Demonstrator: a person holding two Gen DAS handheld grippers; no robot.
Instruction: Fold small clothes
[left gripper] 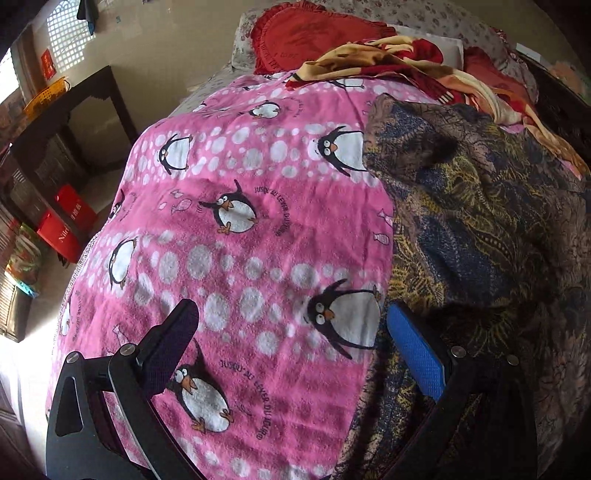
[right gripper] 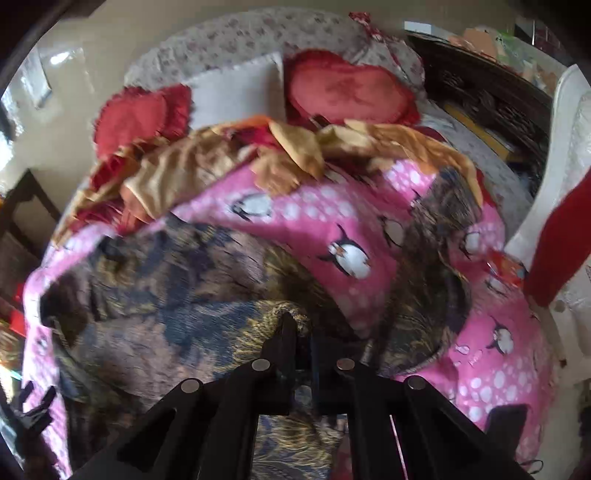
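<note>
A dark patterned garment (left gripper: 480, 229) in brown, blue and gold lies crumpled on the right part of a pink penguin blanket (left gripper: 258, 240) that covers the bed. My left gripper (left gripper: 295, 350) hangs open over the blanket. Its blue pad (left gripper: 413, 347) is by the garment's left edge, and nothing is between the fingers. In the blurred right wrist view the garment (right gripper: 166, 288) spreads over the blanket (right gripper: 325, 221). My right gripper (right gripper: 297, 321) is shut on a bunched fold of it, and the cloth rises to the fingertips.
Red frilled cushions (left gripper: 314, 33) and a crumpled orange and red blanket (left gripper: 406, 66) lie at the bed's head. A dark wooden table (left gripper: 74, 122) with red boxes (left gripper: 66, 225) under it stands to the left of the bed. A white chair (right gripper: 554, 184) with a red cloth (right gripper: 557, 240) stands at the right.
</note>
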